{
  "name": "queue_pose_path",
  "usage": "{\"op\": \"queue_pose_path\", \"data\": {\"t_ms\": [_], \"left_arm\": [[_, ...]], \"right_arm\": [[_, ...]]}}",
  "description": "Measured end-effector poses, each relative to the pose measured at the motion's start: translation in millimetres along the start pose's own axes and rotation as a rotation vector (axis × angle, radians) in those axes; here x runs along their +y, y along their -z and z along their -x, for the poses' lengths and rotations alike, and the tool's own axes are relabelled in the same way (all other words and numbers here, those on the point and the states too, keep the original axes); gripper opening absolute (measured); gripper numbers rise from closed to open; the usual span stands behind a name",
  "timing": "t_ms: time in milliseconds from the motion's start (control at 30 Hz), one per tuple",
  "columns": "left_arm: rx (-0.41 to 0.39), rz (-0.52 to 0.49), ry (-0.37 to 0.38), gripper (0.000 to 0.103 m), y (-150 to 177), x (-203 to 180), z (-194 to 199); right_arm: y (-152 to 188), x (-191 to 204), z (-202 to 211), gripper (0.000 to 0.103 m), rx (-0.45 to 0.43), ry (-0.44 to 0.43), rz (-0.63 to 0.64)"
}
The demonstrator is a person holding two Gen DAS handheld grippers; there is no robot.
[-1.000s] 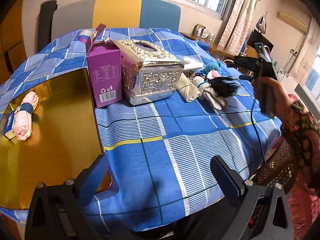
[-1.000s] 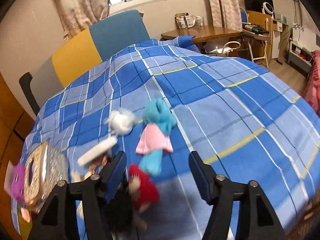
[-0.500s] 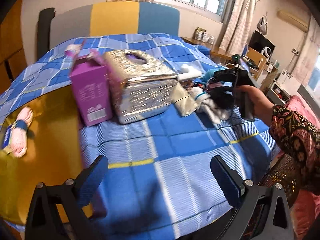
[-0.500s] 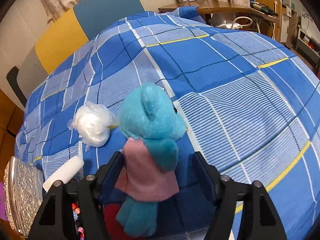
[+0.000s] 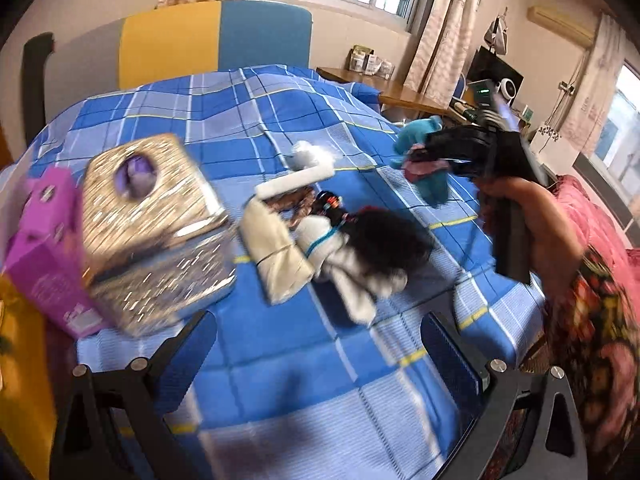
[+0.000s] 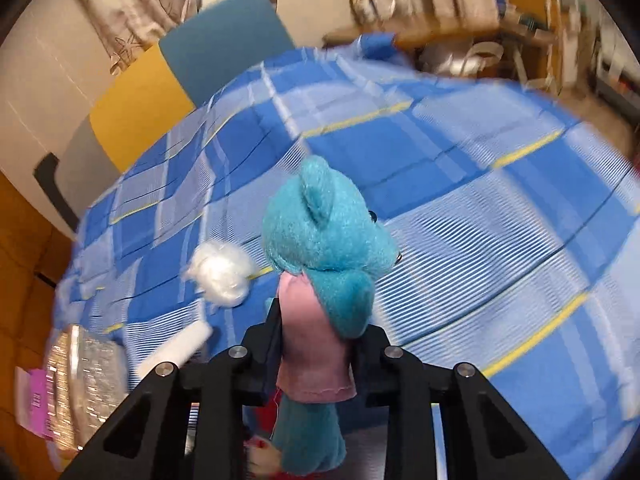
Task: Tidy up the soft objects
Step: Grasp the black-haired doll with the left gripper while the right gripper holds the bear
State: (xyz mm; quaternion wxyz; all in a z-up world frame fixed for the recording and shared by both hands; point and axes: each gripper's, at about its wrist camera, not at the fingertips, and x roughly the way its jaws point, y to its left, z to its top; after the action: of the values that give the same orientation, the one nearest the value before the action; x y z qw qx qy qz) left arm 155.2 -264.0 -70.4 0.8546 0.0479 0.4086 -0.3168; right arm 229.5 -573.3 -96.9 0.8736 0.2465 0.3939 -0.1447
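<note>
My right gripper (image 6: 316, 344) is shut on a teal plush bear in a pink dress (image 6: 328, 240) and holds it just above the blue checked cloth; the bear (image 5: 424, 160) and gripper (image 5: 420, 156) also show in the left wrist view. A pile of soft things lies mid-table: a black-haired doll (image 5: 380, 236), a cream cloth (image 5: 276, 252), a white roll (image 5: 296, 178) and a white fluffy ball (image 6: 222, 272). My left gripper (image 5: 316, 344) is open and empty above the cloth in front of the pile.
A silver tissue box (image 5: 152, 224) and a purple carton (image 5: 44, 248) stand at the left, beside a gold tray (image 5: 20, 360). A yellow and blue chair (image 5: 212, 40) stands behind the table. A wooden desk (image 5: 400, 88) is at the back right.
My right gripper has closed on the teal bear and lifted it slightly. My left gripper has swung right, toward the pile, so the tray has slid out of view.
</note>
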Motion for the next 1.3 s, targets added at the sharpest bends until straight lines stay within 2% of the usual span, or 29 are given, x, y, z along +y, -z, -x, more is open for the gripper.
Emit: {"op": "queue_pose_path", "data": {"t_ms": [67, 133, 300, 400, 467, 533, 600, 767, 867, 900, 933, 1100, 1300], "left_arm": [[0.003, -0.003, 0.008, 0.103, -12.0, -7.6, -10.1], [0.014, 0.002, -0.002, 0.103, -29.8, -15.8, -25.3], [0.078, 0.044, 0.006, 0.103, -78.1, -27.7, -77.7], [0.15, 0.07, -0.045, 0.102, -99.4, -32.1, -116.5], [0.197, 0.095, -0.071, 0.101, -104.1, -30.4, -139.3], [0.262, 0.124, -0.084, 0.094, -103.5, -25.8, -159.4], [0.318, 0.146, -0.081, 0.093, -102.9, -23.3, -177.1], [0.393, 0.107, -0.114, 0.086, -96.3, -28.3, -202.5], [0.361, 0.056, -0.146, 0.065, -91.4, -30.6, -204.0], [0.338, 0.017, -0.151, 0.052, -90.6, -33.2, -202.1], [0.326, 0.009, -0.139, 0.046, -90.9, -34.4, -201.0], [0.28, 0.027, -0.087, 0.041, -90.7, -30.4, -183.8], [0.19, 0.035, -0.005, 0.033, -97.8, -32.2, -140.8]], "right_arm": [[-3.8, -3.8, 14.4, 0.029, -0.044, 0.057, 0.021], [-5.2, -13.1, 22.0, 0.029, -0.064, 0.077, -0.003], [-6.5, -35.1, 19.1, 0.029, -0.052, 0.088, -0.086], [-5.2, -32.4, 15.3, 0.029, -0.045, 0.06, -0.088], [-5.2, -28.2, 13.1, 0.029, -0.044, 0.047, -0.077], [-4.9, -25.5, 13.1, 0.029, -0.049, 0.036, -0.066], [-5.0, -24.8, 13.2, 0.029, -0.055, 0.025, -0.07], [-5.7, -22.2, 8.4, 0.029, -0.039, -0.003, -0.075], [-5.9, -21.1, 9.9, 0.029, -0.045, -0.008, -0.076], [-5.9, -20.9, 10.2, 0.029, -0.047, -0.009, -0.075], [-6.0, -20.6, 10.1, 0.029, -0.047, -0.011, -0.076], [-5.3, -20.2, 8.1, 0.029, -0.039, -0.029, -0.086], [-4.8, -22.6, 6.0, 0.029, -0.034, -0.068, -0.103]]}}
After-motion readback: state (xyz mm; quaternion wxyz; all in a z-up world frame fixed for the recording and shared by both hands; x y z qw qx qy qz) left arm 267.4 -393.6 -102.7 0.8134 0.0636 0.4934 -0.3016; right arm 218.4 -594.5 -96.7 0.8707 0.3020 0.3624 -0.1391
